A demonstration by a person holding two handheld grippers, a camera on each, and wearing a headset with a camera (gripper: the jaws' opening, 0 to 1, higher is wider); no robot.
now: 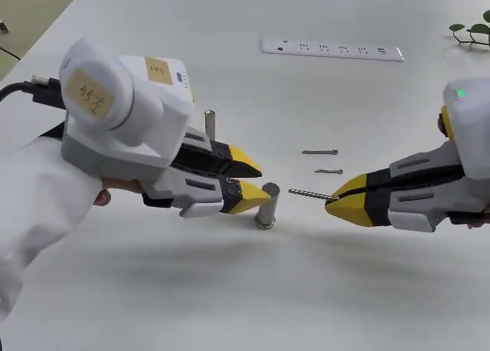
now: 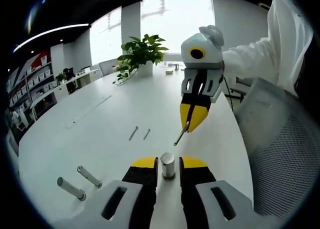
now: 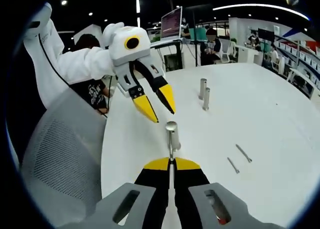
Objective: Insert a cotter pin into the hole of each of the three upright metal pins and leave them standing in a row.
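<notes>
Steel pin (image 1: 267, 205) within left claw (image 1: 264, 181), hole hidden, right claw (image 1: 331, 201) pinching cotter pin (image 1: 308, 193)

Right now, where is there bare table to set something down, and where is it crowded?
Free: the broad near side of the table, and the stretch between the power strip and the loose cotter pins. Crowded: around the upright pin, between the left gripper and right gripper.
</notes>
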